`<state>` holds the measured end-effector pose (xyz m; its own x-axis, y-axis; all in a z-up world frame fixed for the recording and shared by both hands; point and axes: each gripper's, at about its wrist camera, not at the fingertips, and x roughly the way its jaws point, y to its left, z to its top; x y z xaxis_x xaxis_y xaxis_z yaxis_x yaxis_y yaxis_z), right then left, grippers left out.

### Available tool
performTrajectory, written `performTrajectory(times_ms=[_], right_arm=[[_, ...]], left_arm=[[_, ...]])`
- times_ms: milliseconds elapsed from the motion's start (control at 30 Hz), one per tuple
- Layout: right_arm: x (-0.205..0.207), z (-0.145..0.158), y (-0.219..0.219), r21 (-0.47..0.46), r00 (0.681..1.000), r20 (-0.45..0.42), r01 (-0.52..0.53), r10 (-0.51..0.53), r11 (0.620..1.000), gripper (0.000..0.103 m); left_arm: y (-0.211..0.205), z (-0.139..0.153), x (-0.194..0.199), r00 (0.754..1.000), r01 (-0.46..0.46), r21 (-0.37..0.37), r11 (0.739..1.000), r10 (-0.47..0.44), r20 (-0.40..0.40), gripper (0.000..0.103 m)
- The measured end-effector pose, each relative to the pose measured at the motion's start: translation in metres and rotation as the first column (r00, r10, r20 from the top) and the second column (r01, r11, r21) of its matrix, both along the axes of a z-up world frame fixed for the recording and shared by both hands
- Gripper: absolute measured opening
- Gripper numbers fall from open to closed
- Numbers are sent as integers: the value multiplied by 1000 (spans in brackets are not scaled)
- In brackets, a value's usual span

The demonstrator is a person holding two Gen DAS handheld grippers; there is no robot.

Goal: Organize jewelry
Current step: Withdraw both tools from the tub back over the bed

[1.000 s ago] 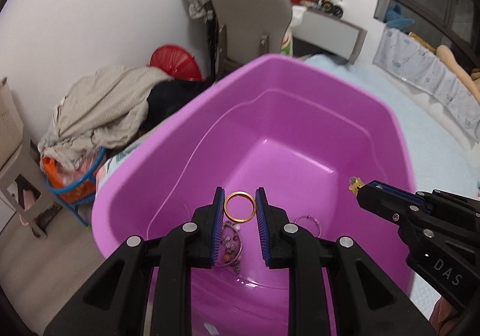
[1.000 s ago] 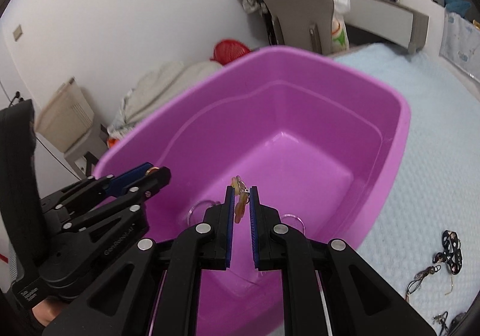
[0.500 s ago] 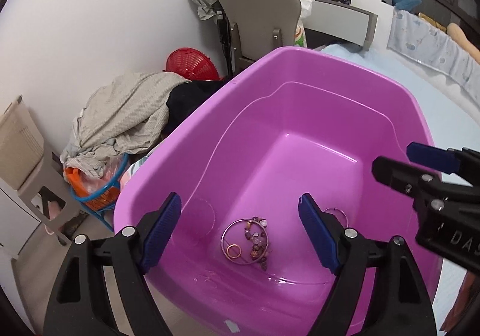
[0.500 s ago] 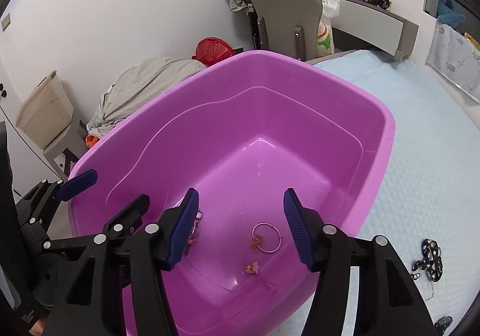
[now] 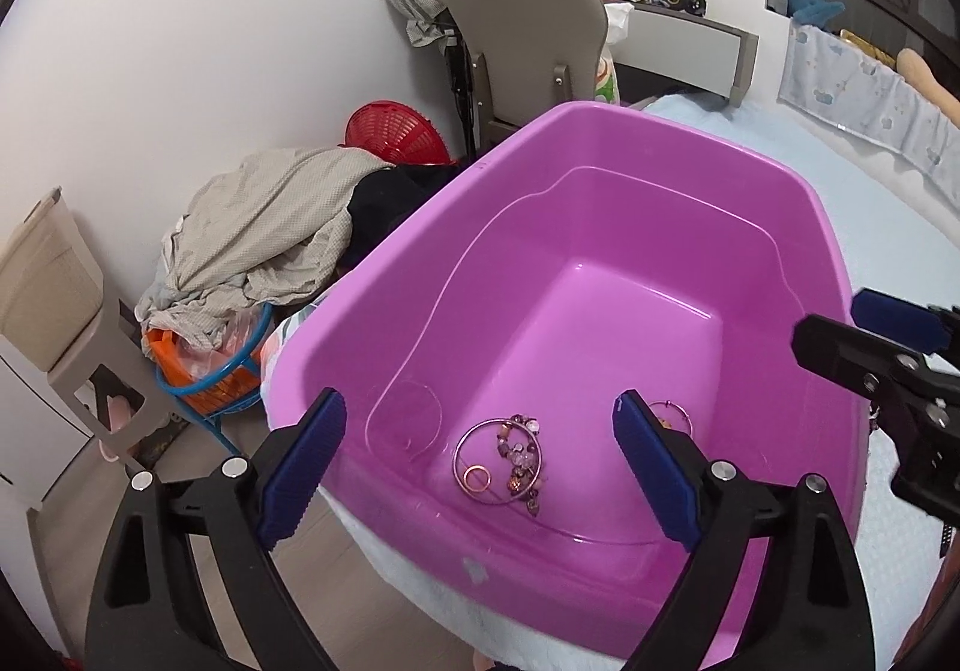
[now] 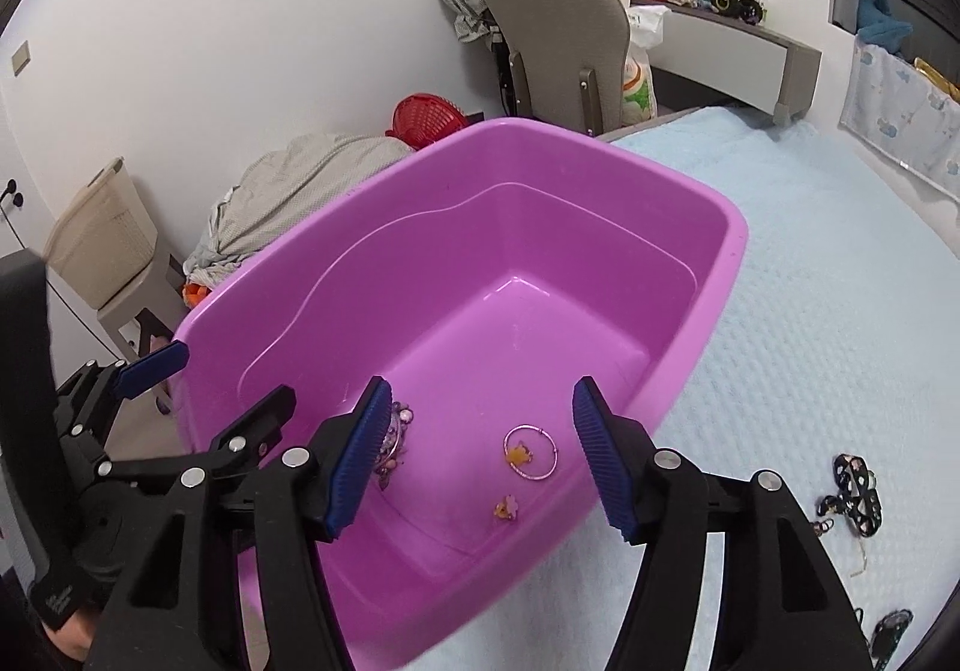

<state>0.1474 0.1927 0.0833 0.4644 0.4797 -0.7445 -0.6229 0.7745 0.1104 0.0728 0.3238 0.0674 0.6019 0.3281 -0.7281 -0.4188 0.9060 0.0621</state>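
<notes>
1. Purple plastic tub (image 6: 690, 251) on the light-blue bedspread (image 6: 840, 341), holding the sorted jewelry on its near floor.
2. Left gripper (image 5: 480, 461) and right gripper (image 6: 477, 449) spread wide above the near rim, holding nothing.
3. Black hair clip (image 6: 858, 491) and small pieces lying right of the tub; could snag in the textured cover.
4. Beaded bangle (image 5: 501, 461), thin hoop (image 6: 531, 452), orange charm (image 6: 507, 508): might tangle.

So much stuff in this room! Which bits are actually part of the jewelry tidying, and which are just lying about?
Part of the job:
purple tub
beaded bracelet
small gold ring
hoop earring
black jewelry on the bedspread
left gripper, open
right gripper, open

Just lying about:
pile of laundry
red basket
grey chair
beige hamper
</notes>
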Motion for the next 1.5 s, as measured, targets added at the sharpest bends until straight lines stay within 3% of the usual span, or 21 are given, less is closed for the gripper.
performTrajectory(times_ms=[100,433,700,900,1167,1500], right_arm=[[-17,3,-15,45,1000,5,17,-17,999,65],[-89,7,-68,95,999,41,22,-26,995,68],[-132,-1,-136,129,994,34,101,-106,986,68],[-154,-17,-200,120,978,18,203,-206,972,68],[-169,-43,-297,114,920,-26,391,-391,913,68],[-171,-69,-385,106,832,-18,553,-555,826,68]], left_arm=[[-3,5,-11,1000,-10,-1,1000,10,29,94],[-34,24,-52,996,11,1,1000,-11,92,96],[-82,31,-81,986,110,-18,994,-106,132,96],[-132,27,-90,967,217,-59,974,-206,147,96],[-210,4,-82,927,365,-78,928,-355,118,96],[-272,-27,-54,901,433,-113,894,-426,86,96]])
